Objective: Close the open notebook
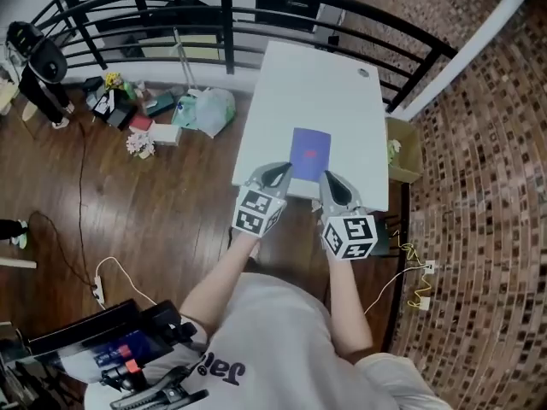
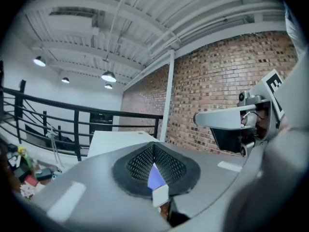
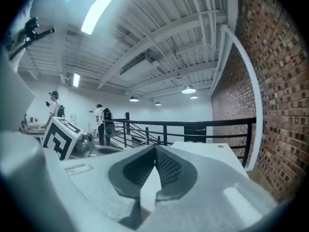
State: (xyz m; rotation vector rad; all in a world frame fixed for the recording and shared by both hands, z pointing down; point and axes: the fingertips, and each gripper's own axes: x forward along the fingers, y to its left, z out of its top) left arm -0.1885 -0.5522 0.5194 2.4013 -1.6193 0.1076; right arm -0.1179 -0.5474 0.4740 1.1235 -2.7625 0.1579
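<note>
From my remote seat I see the left gripper (image 1: 280,173) and the right gripper (image 1: 327,178) at the near edge of the white table (image 1: 342,101). Each has a pale grey, rounded shell. Their pads (image 2: 171,167) are black with a fine mesh pattern. On the side away from the table, each gripper carries a white marker cube (image 1: 258,212) with black squares. Further from the table is a light T-shirt (image 1: 291,331) with short sleeves and dark lettering (image 1: 224,371).

The head view looks steeply down over the table (image 1: 333,84). Both gripper views face level, sharing table and railing (image 3: 184,123).
</note>
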